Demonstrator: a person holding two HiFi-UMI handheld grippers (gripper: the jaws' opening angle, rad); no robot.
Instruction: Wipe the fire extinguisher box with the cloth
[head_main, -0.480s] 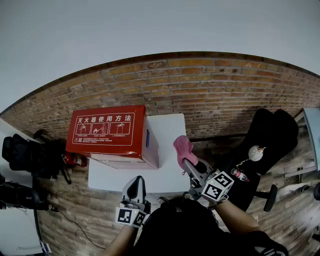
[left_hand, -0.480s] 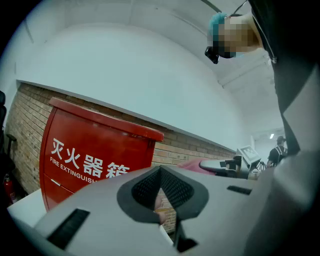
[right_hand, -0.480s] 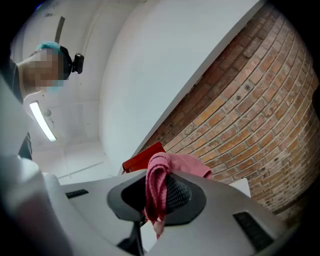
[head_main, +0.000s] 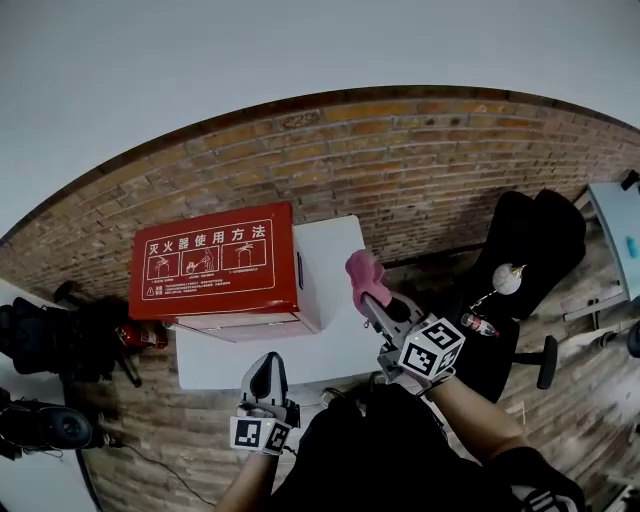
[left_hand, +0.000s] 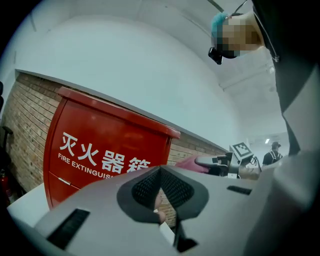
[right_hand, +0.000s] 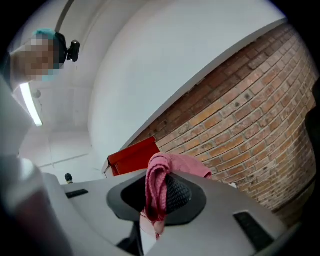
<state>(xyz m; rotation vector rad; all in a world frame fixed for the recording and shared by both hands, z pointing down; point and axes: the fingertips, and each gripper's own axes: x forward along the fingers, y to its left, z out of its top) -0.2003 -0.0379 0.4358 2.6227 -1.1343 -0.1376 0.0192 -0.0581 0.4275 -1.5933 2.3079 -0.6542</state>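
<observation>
The red fire extinguisher box (head_main: 222, 272) with white characters stands on the left half of a white table (head_main: 335, 340); it also fills the left gripper view (left_hand: 100, 150) and shows small in the right gripper view (right_hand: 131, 156). My right gripper (head_main: 368, 296) is shut on a pink cloth (head_main: 364, 273), raised over the table just right of the box; the cloth (right_hand: 159, 187) hangs bunched between its jaws. My left gripper (head_main: 266, 378) sits at the table's near edge, below the box, jaws together with nothing held (left_hand: 159, 197).
A brick floor (head_main: 420, 170) surrounds the table. A black office chair (head_main: 530, 260) stands to the right with a bottle (head_main: 478, 324) on it. Black equipment (head_main: 50, 335) and a red extinguisher (head_main: 140, 335) lie left of the table.
The right gripper with the pink cloth has lifted slightly up and away from me, toward the box. The left gripper has barely moved.
</observation>
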